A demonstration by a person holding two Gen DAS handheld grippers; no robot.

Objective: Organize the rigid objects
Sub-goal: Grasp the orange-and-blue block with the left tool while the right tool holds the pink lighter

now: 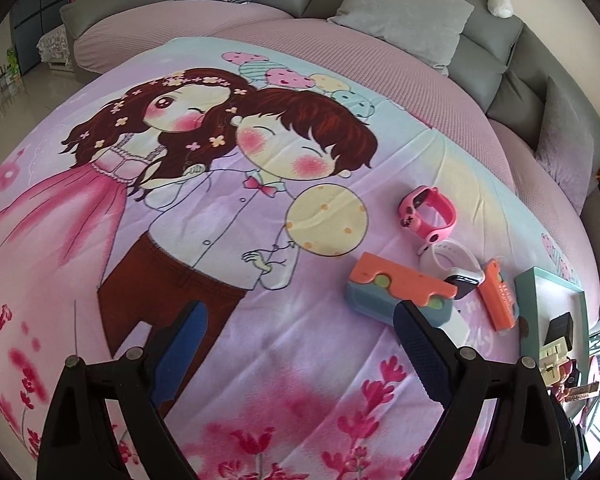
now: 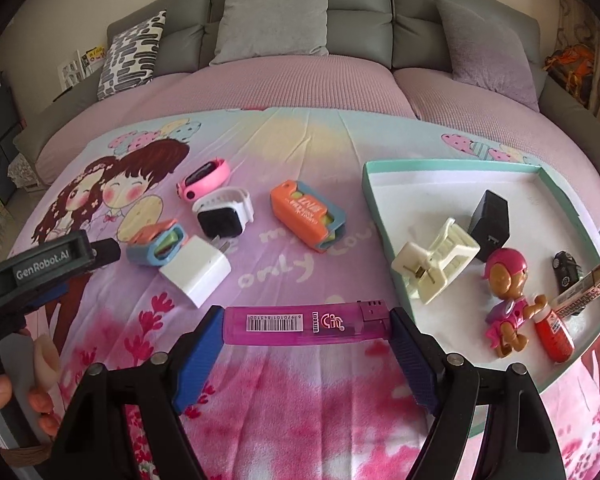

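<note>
Right tongs (image 2: 306,330) clamp a purple lighter (image 2: 304,326) lengthwise, pads on both ends, held above the cartoon blanket (image 2: 300,152). Left tongs (image 1: 300,344) spread wide, nothing between them, hovering over the blanket. Tray (image 2: 452,166) at right holds a white clip (image 2: 436,266), black charger (image 2: 490,220), doll (image 2: 504,300) and red tube (image 2: 554,336). Loose on the blanket: pink watch (image 2: 206,180), white watch (image 2: 224,212), orange case (image 2: 308,216), white plug (image 2: 196,270).

Bed blanket (image 2: 300,152): watches, chargers, tray (image 2: 380,208) on top.
</note>
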